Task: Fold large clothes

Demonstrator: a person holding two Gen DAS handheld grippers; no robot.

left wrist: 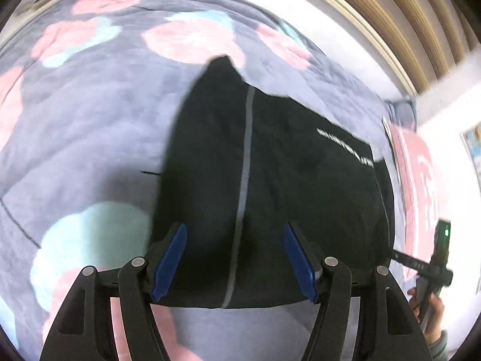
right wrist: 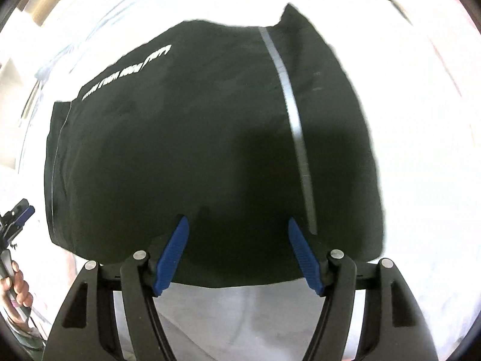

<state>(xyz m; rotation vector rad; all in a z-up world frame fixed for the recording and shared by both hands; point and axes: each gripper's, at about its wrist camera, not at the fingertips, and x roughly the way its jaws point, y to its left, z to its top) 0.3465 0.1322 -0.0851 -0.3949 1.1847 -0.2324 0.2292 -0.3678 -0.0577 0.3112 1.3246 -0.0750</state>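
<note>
A black garment (left wrist: 300,186) with a grey stripe and white lettering lies folded into a compact block on the bed. It also fills the right wrist view (right wrist: 195,150). My left gripper (left wrist: 234,228) is open and empty, its blue pads spread above the garment's near edge. My right gripper (right wrist: 236,222) is open and empty too, over the near edge. The right gripper shows at the right edge of the left wrist view (left wrist: 433,264); the left gripper shows at the left edge of the right wrist view (right wrist: 18,213).
The garment lies on a grey-purple quilt (left wrist: 99,126) with pink and mint flowers. A wooden slatted headboard (left wrist: 405,21) and a white wall stand at the back right. The right wrist view is washed out around the garment.
</note>
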